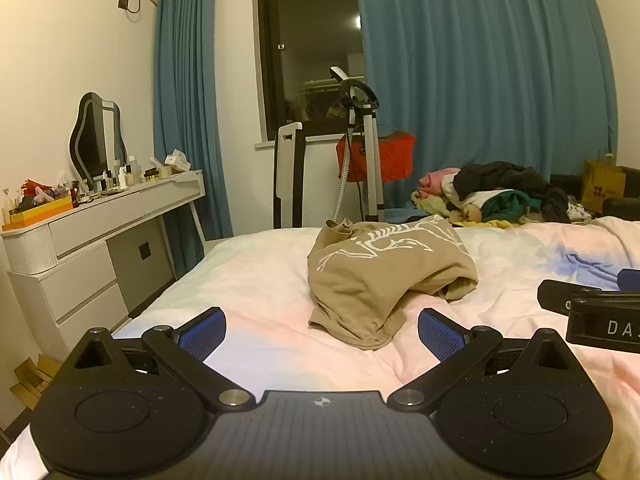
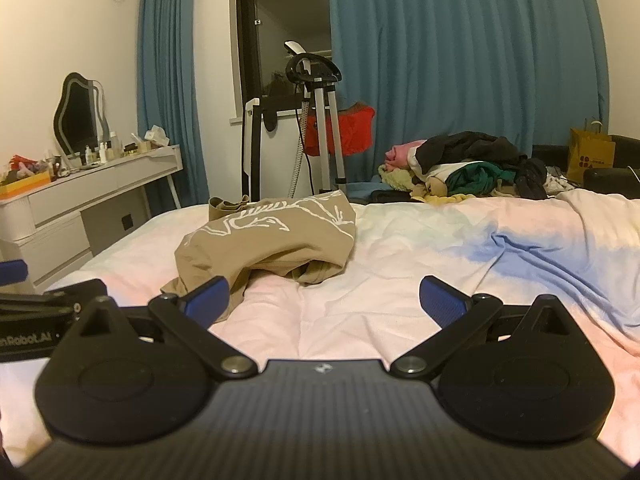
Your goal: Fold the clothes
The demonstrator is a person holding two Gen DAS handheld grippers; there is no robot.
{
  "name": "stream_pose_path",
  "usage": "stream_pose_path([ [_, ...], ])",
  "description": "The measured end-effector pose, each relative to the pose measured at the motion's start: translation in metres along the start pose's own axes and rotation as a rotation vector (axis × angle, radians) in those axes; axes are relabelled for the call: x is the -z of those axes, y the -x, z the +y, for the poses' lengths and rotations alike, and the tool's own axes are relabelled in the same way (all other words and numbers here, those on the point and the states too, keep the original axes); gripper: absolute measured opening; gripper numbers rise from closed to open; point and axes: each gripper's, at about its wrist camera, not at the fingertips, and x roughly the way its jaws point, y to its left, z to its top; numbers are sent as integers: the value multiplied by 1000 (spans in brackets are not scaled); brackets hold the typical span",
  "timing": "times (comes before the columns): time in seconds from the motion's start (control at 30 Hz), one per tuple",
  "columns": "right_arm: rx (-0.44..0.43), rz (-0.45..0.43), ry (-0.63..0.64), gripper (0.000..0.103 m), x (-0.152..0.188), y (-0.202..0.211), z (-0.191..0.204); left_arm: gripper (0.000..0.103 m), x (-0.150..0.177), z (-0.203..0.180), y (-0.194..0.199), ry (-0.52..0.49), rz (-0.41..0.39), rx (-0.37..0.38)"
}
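Observation:
A tan shirt with a white skeleton print (image 1: 376, 272) lies crumpled on the pale bed cover (image 1: 256, 280); it also shows in the right wrist view (image 2: 272, 236). My left gripper (image 1: 322, 334) is open and empty, low over the bed just in front of the shirt's near edge. My right gripper (image 2: 324, 300) is open and empty, with its left pad (image 2: 208, 298) close to the shirt's near left corner. The right gripper's body shows at the right edge of the left wrist view (image 1: 592, 312).
A heap of mixed clothes (image 1: 500, 196) lies at the bed's far side. A garment steamer stand (image 1: 360, 148) and a white folded board (image 1: 288, 176) stand by the window. A white dressing table (image 1: 100, 216) with clutter is on the left. A yellow paper bag (image 1: 602, 184) is at far right.

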Motion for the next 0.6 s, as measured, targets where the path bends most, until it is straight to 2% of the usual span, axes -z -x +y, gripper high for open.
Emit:
stream_pose_path([
  [0.5,6,5,-37,103,-4,4,-6,103,9,-4,-7,-36,38,11],
  [0.6,12,3,-55,103,-5,7,-8,103,14,-6,-12,-57,72,59],
])
